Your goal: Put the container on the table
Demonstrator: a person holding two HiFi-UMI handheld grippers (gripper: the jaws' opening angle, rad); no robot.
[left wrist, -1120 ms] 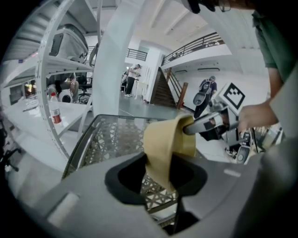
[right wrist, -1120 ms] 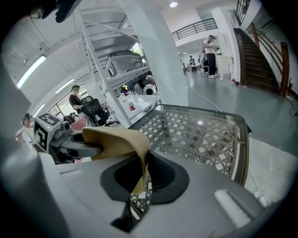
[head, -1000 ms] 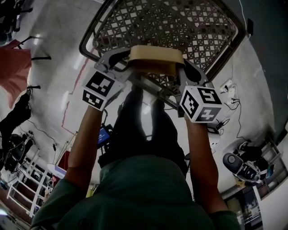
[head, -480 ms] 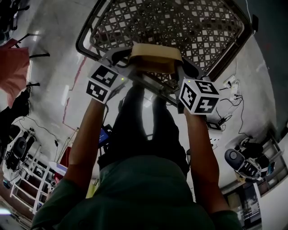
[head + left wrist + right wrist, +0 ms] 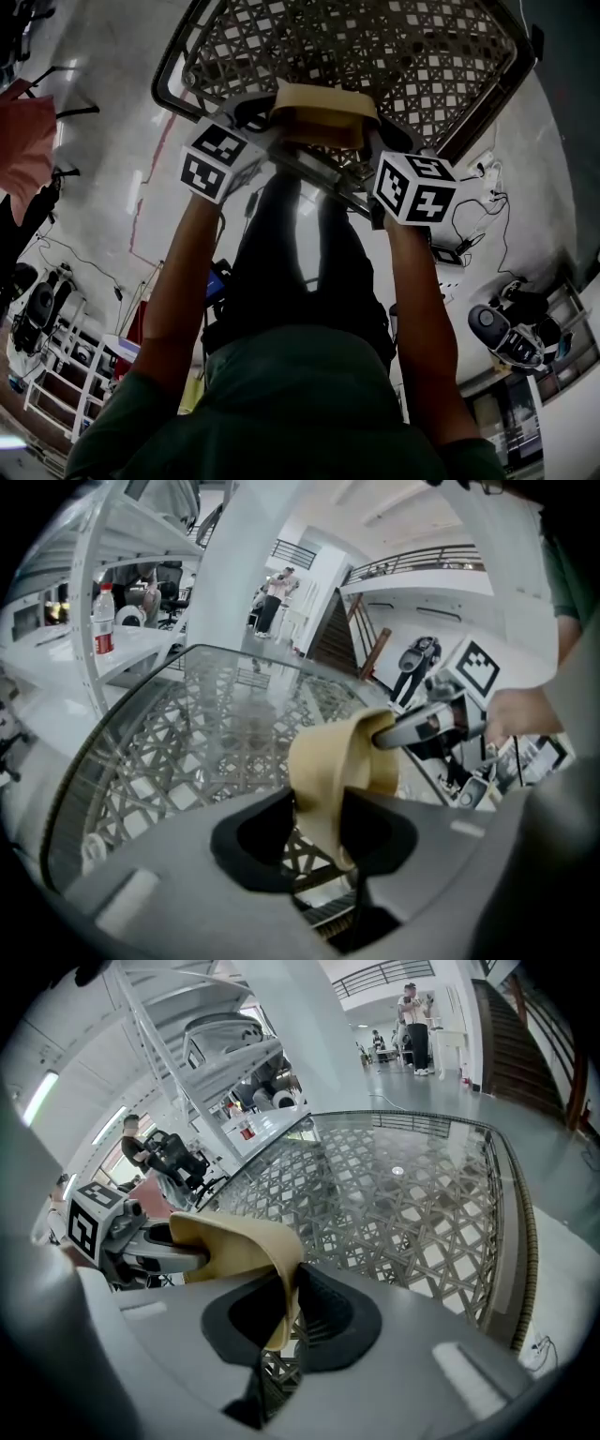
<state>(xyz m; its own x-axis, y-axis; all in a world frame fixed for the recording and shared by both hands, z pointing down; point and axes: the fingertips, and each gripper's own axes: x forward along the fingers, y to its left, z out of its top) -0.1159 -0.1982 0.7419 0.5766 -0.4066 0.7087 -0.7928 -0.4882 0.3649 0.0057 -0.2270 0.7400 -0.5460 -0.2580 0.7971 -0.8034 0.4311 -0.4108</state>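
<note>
A tan container (image 5: 323, 116) hangs over the near edge of a glass table with a lattice base (image 5: 375, 47). My left gripper (image 5: 262, 127) is shut on the container's left wall (image 5: 323, 789). My right gripper (image 5: 375, 141) is shut on its right wall (image 5: 279, 1288). In the left gripper view the right gripper's finger (image 5: 422, 726) reaches in over the far rim. In the right gripper view the left gripper (image 5: 141, 1246) shows at the container's other end. Whether the container's base touches the glass (image 5: 403, 1194) I cannot tell.
The table's dark rounded rim (image 5: 173, 80) runs close under both grippers. White shelving (image 5: 122, 592) with a bottle (image 5: 103, 621) stands beside the table. Cables and a power strip (image 5: 473, 183) lie on the floor at the right. People (image 5: 412, 1016) stand in the far hall.
Both grippers and the container have sunk together toward the table top, which now fills more of the head view. The grips look the same.
</note>
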